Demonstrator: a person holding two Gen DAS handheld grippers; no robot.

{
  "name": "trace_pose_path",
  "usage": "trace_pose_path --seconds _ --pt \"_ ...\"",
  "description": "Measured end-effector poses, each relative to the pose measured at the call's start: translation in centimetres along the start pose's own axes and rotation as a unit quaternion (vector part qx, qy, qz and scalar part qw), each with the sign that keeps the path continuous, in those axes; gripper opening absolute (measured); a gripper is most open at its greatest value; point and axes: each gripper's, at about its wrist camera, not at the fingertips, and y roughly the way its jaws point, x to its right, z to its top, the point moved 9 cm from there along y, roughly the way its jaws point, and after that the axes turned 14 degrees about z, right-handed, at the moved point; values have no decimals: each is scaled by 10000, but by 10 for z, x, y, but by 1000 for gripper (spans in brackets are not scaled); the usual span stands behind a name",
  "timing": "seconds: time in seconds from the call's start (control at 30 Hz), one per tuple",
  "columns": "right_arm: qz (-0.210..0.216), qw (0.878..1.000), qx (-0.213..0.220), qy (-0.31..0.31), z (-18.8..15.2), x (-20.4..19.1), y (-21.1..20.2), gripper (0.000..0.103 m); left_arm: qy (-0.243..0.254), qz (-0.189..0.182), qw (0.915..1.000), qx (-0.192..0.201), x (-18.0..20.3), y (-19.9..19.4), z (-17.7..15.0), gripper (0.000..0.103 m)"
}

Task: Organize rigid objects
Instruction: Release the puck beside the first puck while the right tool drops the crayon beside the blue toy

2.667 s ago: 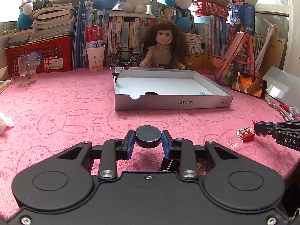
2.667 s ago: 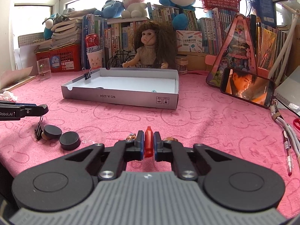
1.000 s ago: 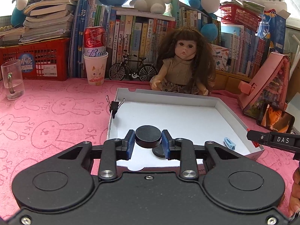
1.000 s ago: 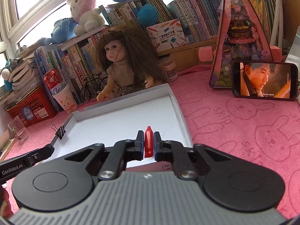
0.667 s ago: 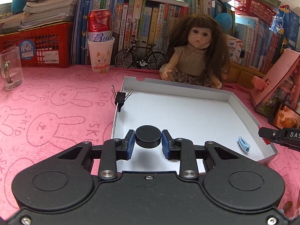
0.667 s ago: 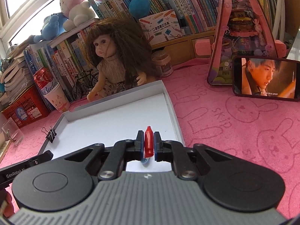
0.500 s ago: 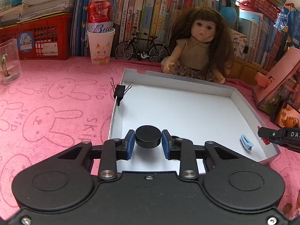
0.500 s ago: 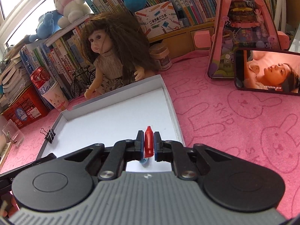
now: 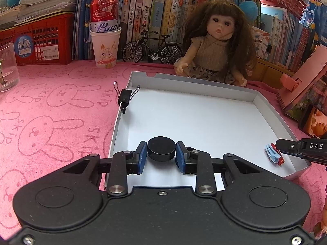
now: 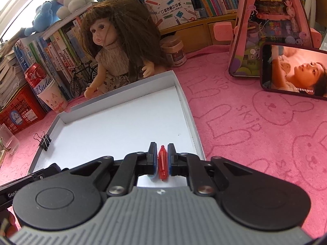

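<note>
Here the left gripper (image 9: 161, 156) jaws clamp a black puck (image 9: 161, 151); the right gripper's (image 10: 162, 160) grip a red clip (image 10: 162, 165).

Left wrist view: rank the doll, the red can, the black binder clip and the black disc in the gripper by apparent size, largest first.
1. doll
2. red can
3. black disc, though it sits nearest the camera, which inflates it
4. black binder clip
</note>
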Motion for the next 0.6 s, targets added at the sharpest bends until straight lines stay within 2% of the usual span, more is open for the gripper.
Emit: trace_pose_path --seconds 0.07,0.17,0.2,0.27,0.37,0.5,0.6 --pt "27 10000 20 16 0 0 -1 19 -15 -43 10000 -1 0 -2 0 30" --pt "101 9999 67 62 0 -1 -4 21 -29 -57 9999 123 -1 -8 2 45" --pt "121 9999 76 79 0 -1 -6 23 -2 -40 9998 184 -1 -11 3 46" --pt "152 9998 93 89 -1 -2 -9 45 92 -35 9996 272 0 -17 3 51" --pt "190 9997 167 33 -2 -6 -16 60 172 -59 9991 378 2 -27 1 63" --pt "222 9993 276 -150 -4 -13 -27 72 166 -172 9986 466 2 -42 -4 73" --pt "278 9987 342 -255 -7 -19 -36 81 176 -295 9982 498 1 -55 -10 76"
